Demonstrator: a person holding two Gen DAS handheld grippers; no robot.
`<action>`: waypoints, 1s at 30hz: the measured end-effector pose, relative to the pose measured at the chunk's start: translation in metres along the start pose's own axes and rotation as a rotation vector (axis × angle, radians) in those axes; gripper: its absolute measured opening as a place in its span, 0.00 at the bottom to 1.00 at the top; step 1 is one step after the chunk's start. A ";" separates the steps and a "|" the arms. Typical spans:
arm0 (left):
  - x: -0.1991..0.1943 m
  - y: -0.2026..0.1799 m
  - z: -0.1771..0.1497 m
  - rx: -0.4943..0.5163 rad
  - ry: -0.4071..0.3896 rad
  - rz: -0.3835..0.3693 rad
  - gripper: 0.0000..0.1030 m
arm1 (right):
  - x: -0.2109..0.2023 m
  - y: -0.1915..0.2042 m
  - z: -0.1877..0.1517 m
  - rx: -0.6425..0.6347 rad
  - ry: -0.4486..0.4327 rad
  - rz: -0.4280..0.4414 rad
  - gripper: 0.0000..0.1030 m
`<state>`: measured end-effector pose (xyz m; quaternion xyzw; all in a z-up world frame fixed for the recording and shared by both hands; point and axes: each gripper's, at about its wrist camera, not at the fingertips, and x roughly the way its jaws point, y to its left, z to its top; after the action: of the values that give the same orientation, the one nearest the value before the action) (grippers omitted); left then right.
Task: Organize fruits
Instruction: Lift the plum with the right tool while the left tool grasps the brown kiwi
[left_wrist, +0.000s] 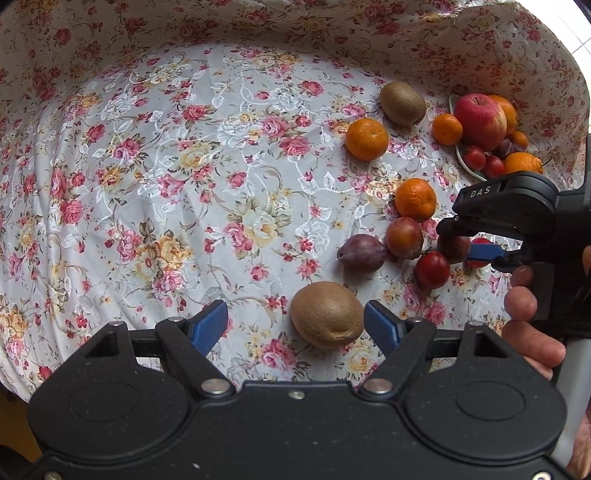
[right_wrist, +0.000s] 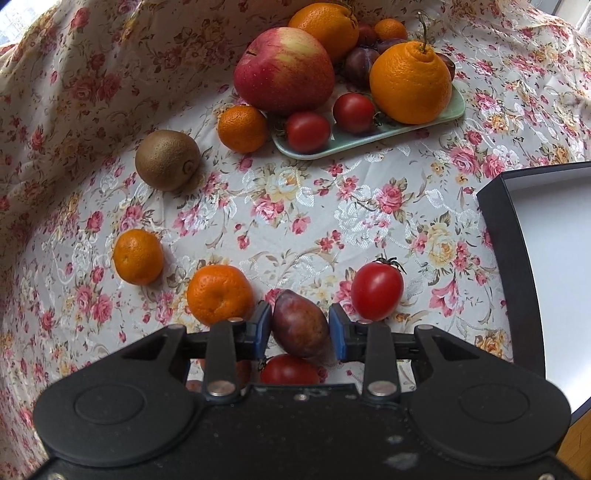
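Your left gripper (left_wrist: 295, 308) stands wide open and points steeply down at the floral cloth (left_wrist: 166, 184). A brown kiwi (left_wrist: 327, 314) lies between its blue pads (left_wrist: 208, 325), touching neither and nearer the right one. That kiwi sits well apart from the green plate (right_wrist: 369, 142), on the plate's near side. It looks like your next pick on this side. Centre the jaws over it before you close, or the right pad will likely meet it first and roll it away. Your right gripper (right_wrist: 299, 314) points straight down over a purple plum (right_wrist: 299, 325), which also lies on the near side of the plate, well apart from it. The jaws are part open, with the pads just beside the plum's two flanks. Whether they touch the skin cannot be told, and nothing shows a squeeze, so take it as not yet gripped. A mandarin (right_wrist: 219, 293) and a red tomato (right_wrist: 376, 291) lie close by on that same side of the plate, and another tomato (right_wrist: 290, 369) shows under the gripper body. The step in hand appears to be taking loose fruit off the cloth, and this plum is the right hand's piece. Close gently and squarely, since the plum is smooth and tapered and may slip. Then lift clear before you carry it to the plate, which is already crowded, or to the open dark box (right_wrist: 495, 229) to the right of the plate.
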<state>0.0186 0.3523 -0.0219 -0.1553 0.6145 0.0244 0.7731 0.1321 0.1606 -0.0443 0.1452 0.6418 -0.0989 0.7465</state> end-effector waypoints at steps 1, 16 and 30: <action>0.002 -0.003 0.000 0.006 0.000 0.002 0.79 | -0.003 -0.003 0.001 0.011 0.002 0.011 0.33; 0.049 -0.029 0.001 -0.007 0.057 0.114 0.79 | -0.043 -0.026 0.001 -0.031 -0.041 0.063 0.33; 0.056 -0.053 0.011 -0.104 0.057 0.151 0.57 | -0.068 -0.081 0.003 -0.028 -0.049 0.082 0.33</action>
<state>0.0548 0.2962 -0.0620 -0.1490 0.6442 0.1100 0.7421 0.0973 0.0813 0.0162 0.1583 0.6183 -0.0628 0.7673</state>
